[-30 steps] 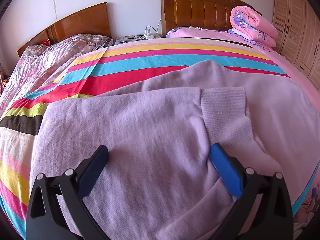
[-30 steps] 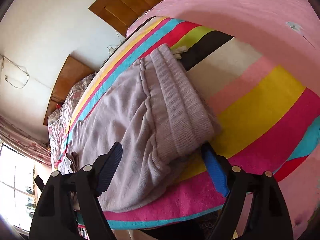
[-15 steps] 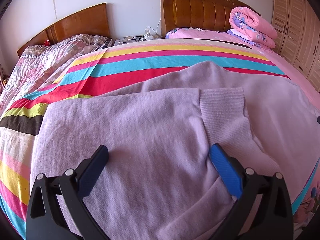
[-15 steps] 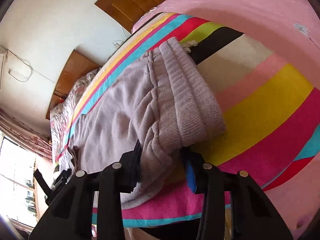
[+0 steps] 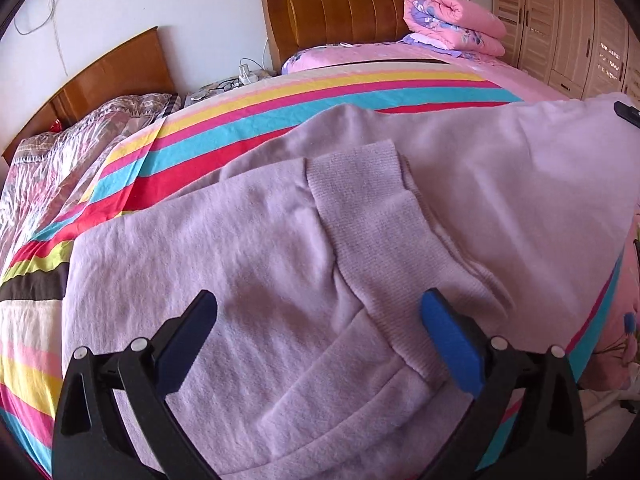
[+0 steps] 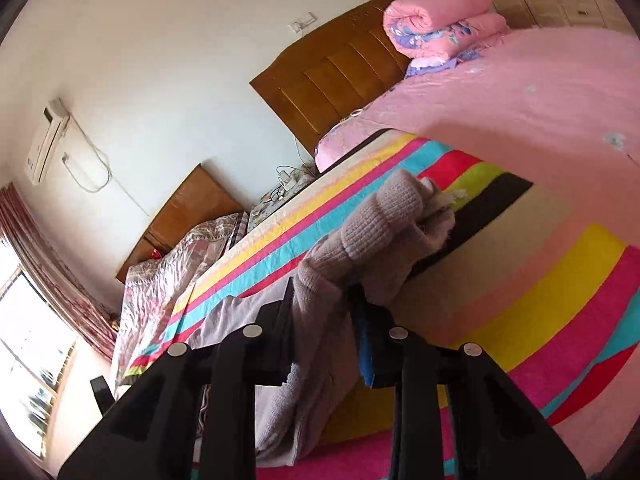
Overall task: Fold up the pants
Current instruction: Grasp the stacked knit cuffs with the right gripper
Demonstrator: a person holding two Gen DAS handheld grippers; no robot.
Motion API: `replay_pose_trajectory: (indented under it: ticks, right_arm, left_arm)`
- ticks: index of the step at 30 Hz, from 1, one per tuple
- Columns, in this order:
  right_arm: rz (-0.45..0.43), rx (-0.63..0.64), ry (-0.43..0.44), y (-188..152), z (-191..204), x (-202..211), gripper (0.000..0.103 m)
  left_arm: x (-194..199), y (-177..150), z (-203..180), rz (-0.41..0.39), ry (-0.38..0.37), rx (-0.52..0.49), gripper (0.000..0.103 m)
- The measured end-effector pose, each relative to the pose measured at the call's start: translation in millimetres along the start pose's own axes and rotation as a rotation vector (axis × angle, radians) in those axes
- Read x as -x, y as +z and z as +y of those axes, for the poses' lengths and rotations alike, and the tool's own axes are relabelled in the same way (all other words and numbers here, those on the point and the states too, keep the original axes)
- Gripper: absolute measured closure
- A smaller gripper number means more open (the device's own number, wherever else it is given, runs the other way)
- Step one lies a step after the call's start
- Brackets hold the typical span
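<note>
A bed spread with a rainbow-striped blanket (image 5: 320, 120) fills the room, backed by a padded wooden headboard (image 5: 340, 12) and a rolled pink floral quilt (image 5: 452, 20). The lilac fleece pants (image 5: 280, 280) lie across the stripes. The left gripper (image 5: 316, 324) hovers wide open above a ribbed cuff. Only the right wrist view shows a wall air conditioner (image 6: 46, 140) and the right gripper (image 6: 326, 320) clamped on the bunched, lifted knit waistband

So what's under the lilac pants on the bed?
Under the pants lies the striped blanket, its bands showing beyond their edges. Whatever is beneath the fabric's middle is covered and cannot be seen.
</note>
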State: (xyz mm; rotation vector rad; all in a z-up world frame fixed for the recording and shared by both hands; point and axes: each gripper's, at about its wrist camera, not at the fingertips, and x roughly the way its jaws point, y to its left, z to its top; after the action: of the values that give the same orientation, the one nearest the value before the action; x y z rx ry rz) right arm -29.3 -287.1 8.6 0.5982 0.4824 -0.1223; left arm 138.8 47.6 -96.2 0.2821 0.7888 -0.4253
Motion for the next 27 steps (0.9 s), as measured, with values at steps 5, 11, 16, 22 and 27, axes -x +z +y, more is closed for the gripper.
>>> replay_pose_trajectory:
  ticks: [5,11,16,22,27]
  right_arm:
    - [-0.008,0.584,0.063,-5,177,-22,0.076]
    - [0.267,1.237,0.252,-174,326,-80,0.077]
    - [0.336,1.444,0.277,-268,316,-93,0.077]
    - [0.447,1.315,0.46,-244,311,-83,0.039]
    - [0.548,1.04,0.595,-209,315,-86,0.058]
  left_arm:
    - [56,1,78,-0.159,0.059,0.27,0.001]
    - [108,-48,176,-0.207,0.017,0.628,0.001]
    - [122,-104,201,-0.172,-0.108,0.791,0.002]
    - [111,-113,178,-0.152,-0.258,0.766,0.002]
    - [95,-105,161,-0.125,-0.261,0.733,0.002]
